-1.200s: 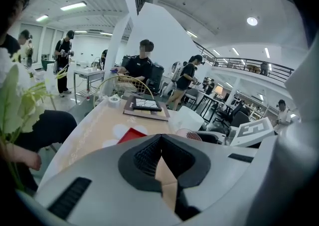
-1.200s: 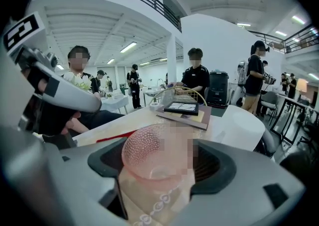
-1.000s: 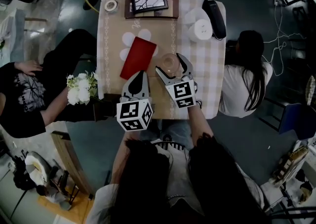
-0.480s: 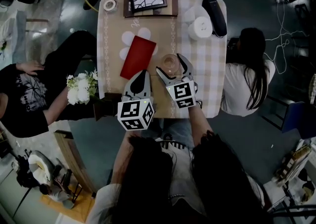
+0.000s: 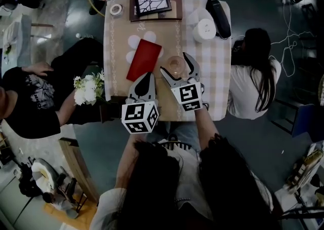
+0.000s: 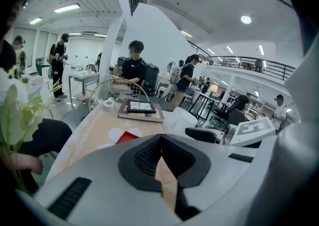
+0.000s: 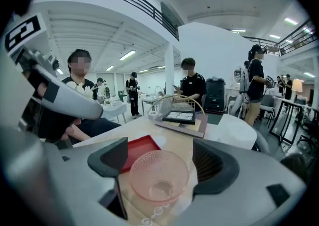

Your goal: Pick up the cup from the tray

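Note:
A clear pinkish glass cup [image 5: 175, 64] stands upright on the beige table runner, just right of the flat red tray [image 5: 144, 60], not on it. My right gripper [image 5: 175, 66] is open, one jaw on each side of the cup [image 7: 159, 175], with small gaps showing. In the right gripper view the tray [image 7: 138, 149] lies behind the left jaw. My left gripper [image 5: 147, 76] hovers near the table's front edge below the tray, shut with nothing between its pads [image 6: 149, 153]. The tray [image 6: 127, 137] shows just past them.
A framed picture on a brown board [image 5: 152, 2] lies at the far end, with a tape roll [image 5: 116, 9] beside it. Two white cylinders [image 5: 205, 29] and a black object [image 5: 219, 17] sit far right. One person with flowers [image 5: 87, 90] sits left, another [image 5: 253, 77] right.
The head view has shifted a little. Both grippers keep their places relative to the cup and tray.

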### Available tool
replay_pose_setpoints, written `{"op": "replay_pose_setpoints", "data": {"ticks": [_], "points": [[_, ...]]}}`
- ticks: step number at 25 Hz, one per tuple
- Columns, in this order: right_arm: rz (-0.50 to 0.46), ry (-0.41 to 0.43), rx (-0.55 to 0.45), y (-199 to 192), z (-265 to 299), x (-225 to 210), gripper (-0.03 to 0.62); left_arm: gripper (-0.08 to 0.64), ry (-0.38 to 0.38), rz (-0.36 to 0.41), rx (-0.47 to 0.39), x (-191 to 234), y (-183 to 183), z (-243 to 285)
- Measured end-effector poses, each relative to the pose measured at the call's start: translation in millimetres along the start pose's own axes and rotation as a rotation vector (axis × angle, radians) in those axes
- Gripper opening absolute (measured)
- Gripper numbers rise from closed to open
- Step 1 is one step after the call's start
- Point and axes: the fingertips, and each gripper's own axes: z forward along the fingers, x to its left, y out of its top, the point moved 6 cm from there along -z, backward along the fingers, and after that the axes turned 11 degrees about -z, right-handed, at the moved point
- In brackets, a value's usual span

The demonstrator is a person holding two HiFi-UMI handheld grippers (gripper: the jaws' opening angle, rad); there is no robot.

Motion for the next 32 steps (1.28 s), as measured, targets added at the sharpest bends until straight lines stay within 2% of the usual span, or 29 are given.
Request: {"op": "replay_pose_setpoints", "data": {"ticks": [4, 9, 16, 17, 20, 24, 28, 32], "points": [[0.026, -0.024, -0.048, 23, -16, -6, 0.399, 0.009, -0.014, 0.005, -0.037, -5, 10, -8], [0.083, -0.010, -0.097, 54, -46, -6, 0.397, 0.009, -0.045, 0.011, -0.088, -15, 20, -23], [0.063, -0.046, -0.125, 77, -83, 7, 0.379, 0.009, -0.079, 0.010, -0.137, -23, 21, -52], [0.063, -0.058, -0.127, 77, -88, 11, 0.351, 0.009, -0.083, 0.008, -0.138, -24, 19, -57], [0.057, -0.124, -0.120, 77, -102, 19, 0.169, 0.009, -0.095, 0.005, -0.141, -24, 13, -68], [0.055, -0.168, -0.115, 76, -117, 32, 0.068, 0.009, -0.101, 0.023, -0.147, -23, 3, -80], [0.055, -0.189, -0.114, 76, -129, 44, 0.011, 0.009, -0.114, 0.028, -0.161, -25, -1, -91], [0.062, -0.199, -0.116, 76, -139, 52, 0.009, 0.009, -0.134, 0.024, -0.184, -30, -1, -101]]}}
